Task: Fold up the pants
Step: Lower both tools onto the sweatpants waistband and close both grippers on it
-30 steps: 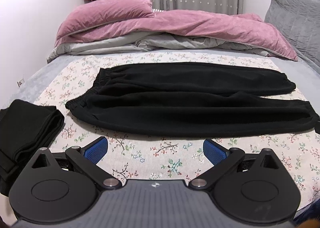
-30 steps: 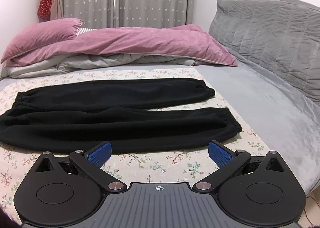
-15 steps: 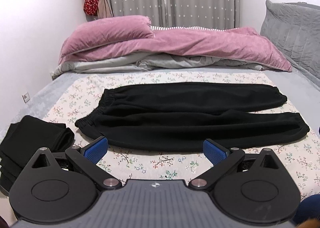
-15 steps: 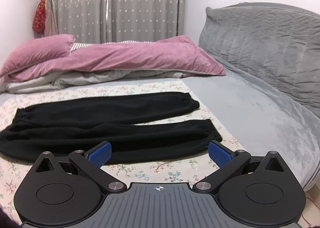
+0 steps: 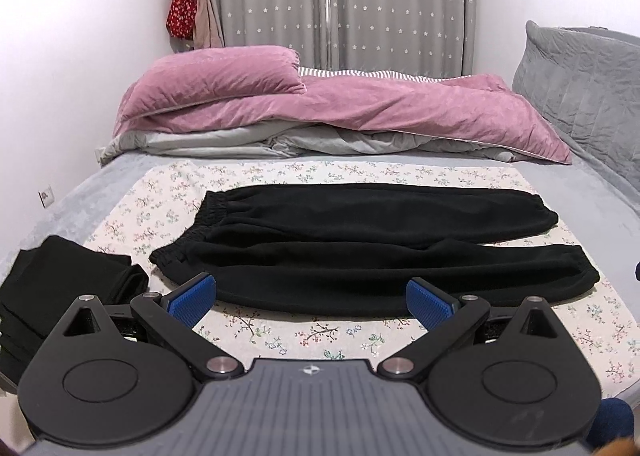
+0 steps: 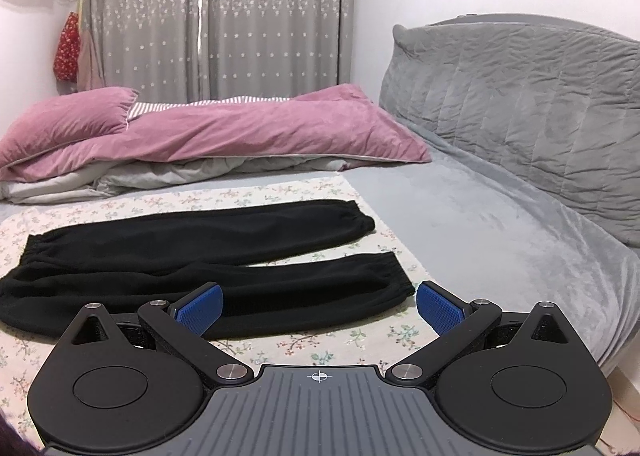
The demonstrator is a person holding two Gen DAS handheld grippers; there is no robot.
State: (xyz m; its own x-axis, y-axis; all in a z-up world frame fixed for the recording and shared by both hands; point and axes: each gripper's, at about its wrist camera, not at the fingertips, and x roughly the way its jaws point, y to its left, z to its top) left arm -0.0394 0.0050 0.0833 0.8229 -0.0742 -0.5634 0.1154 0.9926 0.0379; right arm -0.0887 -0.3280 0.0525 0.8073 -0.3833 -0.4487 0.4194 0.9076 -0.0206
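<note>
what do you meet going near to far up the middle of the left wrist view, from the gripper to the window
left gripper → near leg of the black pants → far leg → bare floral sheet → pink duvet → grey star curtains

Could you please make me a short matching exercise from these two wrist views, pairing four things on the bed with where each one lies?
Things:
1. black pants
2. folded black garment
3. pink duvet
4. grey quilted cushion

Places:
A. bunched along the far side of the bed, below the curtains
B. spread flat on the floral sheet, legs pointing right
C. upright along the right edge of the bed
D. at the near left, beside the waistband

Pairs: 1-B, 2-D, 3-A, 4-C
</note>
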